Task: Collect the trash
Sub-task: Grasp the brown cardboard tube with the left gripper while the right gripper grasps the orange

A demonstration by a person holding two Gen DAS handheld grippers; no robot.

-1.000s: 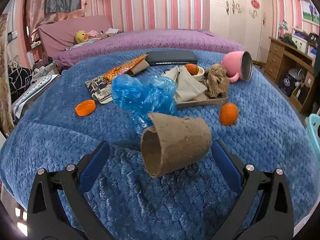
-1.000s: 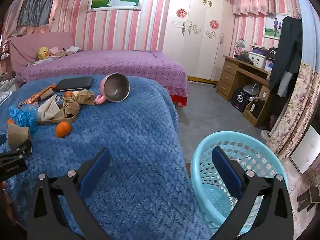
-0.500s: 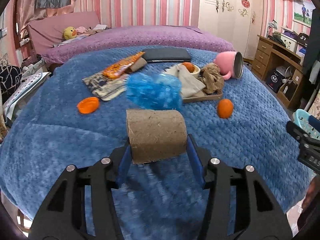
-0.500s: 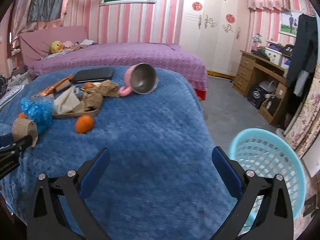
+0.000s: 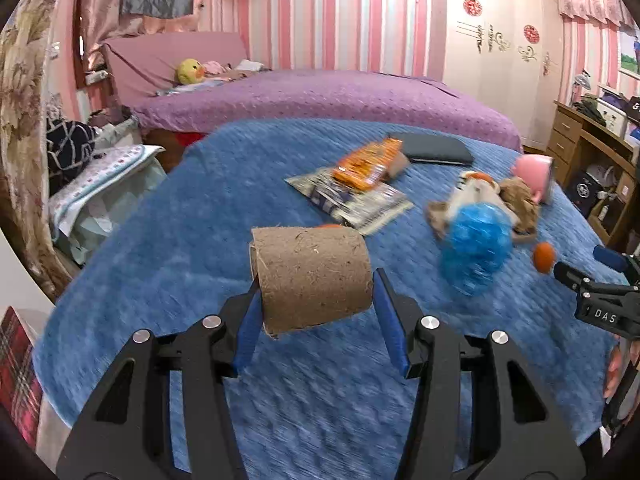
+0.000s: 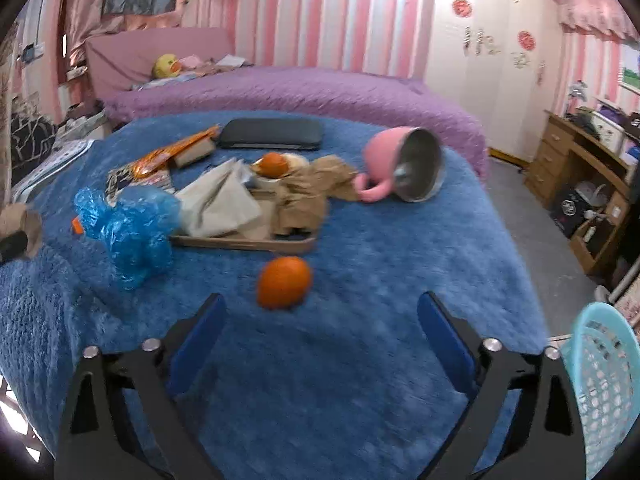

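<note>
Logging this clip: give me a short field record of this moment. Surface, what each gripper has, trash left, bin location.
surface: blue blanket
left gripper: shut on brown fibre pot, held above the blanket
right gripper: open, nothing held, orange just ahead of it
trash left: blue plastic bag, crumpled paper on tray, orange snack wrapper
other items: pink mug on its side, dark flat case
bin: light blue basket, beside the bed at lower right
</note>
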